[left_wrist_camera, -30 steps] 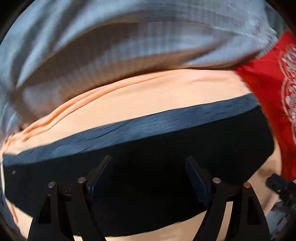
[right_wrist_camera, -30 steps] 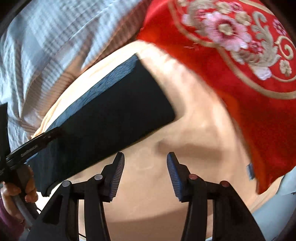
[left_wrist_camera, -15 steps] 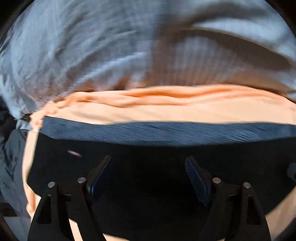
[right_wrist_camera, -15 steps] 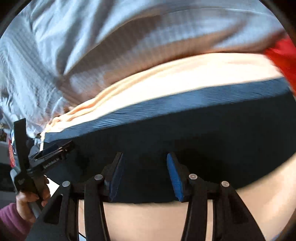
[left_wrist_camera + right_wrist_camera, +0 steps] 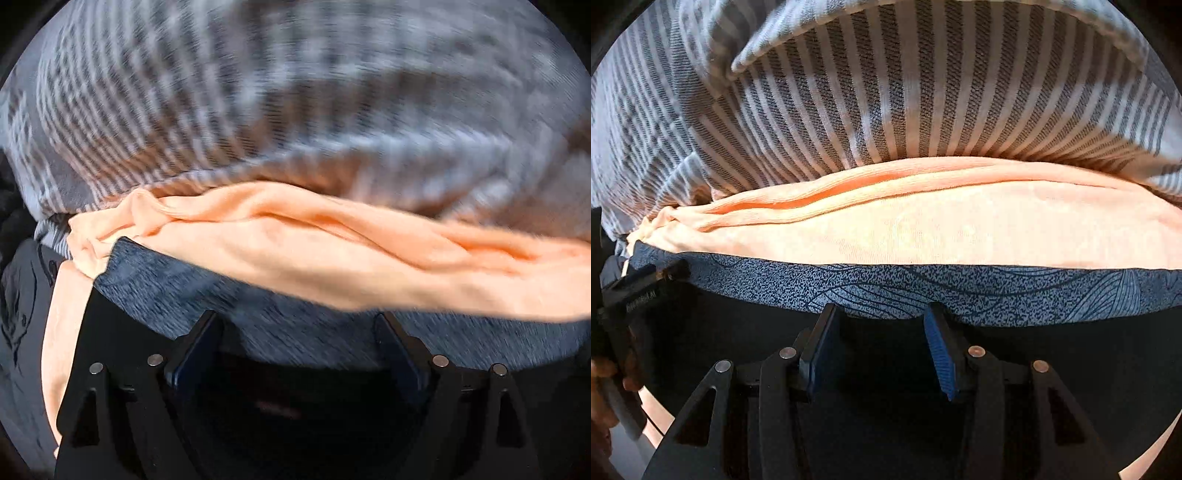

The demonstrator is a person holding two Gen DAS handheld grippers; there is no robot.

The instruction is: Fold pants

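The dark pants (image 5: pixel 192 295) lie flat on a peach sheet (image 5: pixel 332 266), their blue speckled band (image 5: pixel 997 295) running across both views. My left gripper (image 5: pixel 297 339) points down over the band near the pants' left end. Its jaws are opening wide, the cloth lies below them, and nothing is pinched. My right gripper (image 5: pixel 881 332) hovers over the same band with its blue pads (image 5: pixel 938 350) half apart and nothing gripped. At the left edge of the right wrist view, the left gripper (image 5: pixel 642 291) is held by a hand (image 5: pixel 602 373).
A grey-and-white striped duvet (image 5: pixel 886 110) bulges up just behind the peach sheet (image 5: pixel 923 232) and fills the far side of both views (image 5: pixel 258 110). Left of the sheet lies a dark grey printed cloth (image 5: pixel 22 302).
Both grippers swept left along the pants and came lower. The red embroidered cloth has left both views. The right gripper went from over bare sheet to over the pants' band.
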